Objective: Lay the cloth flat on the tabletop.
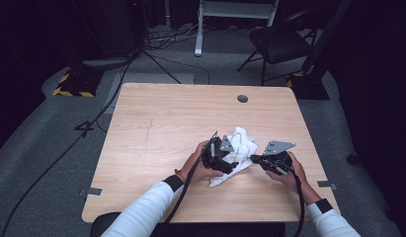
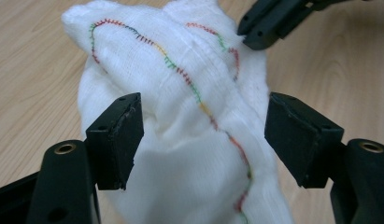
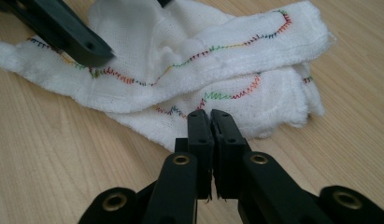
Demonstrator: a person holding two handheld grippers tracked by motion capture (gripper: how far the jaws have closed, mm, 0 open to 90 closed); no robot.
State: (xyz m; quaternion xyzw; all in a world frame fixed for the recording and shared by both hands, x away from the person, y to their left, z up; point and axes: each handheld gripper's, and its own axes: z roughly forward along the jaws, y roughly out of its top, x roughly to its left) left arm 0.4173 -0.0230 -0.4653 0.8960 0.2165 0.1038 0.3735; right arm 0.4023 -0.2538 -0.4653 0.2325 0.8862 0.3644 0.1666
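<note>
- A crumpled white gauze cloth with multicoloured zigzag stitching along its hem point(image 1: 238, 148) is lying on a light wooden table point(image 1: 156, 128), right of centre in the lower half of the high view.
- The left gripper point(image 2: 203, 135) is reaching over the cloth, its jaws spread wide; a bunched fold of cloth is sitting in the gap between them, close to both pads but not squeezed.
- The right gripper point(image 3: 211, 122) is resting at the near edge of the cloth, its jaws pressed together; whether any fabric is pinched at the tips cannot be told.
- In the high view, two white-sleeved hands are holding the grippers on either side of the cloth.
</note>
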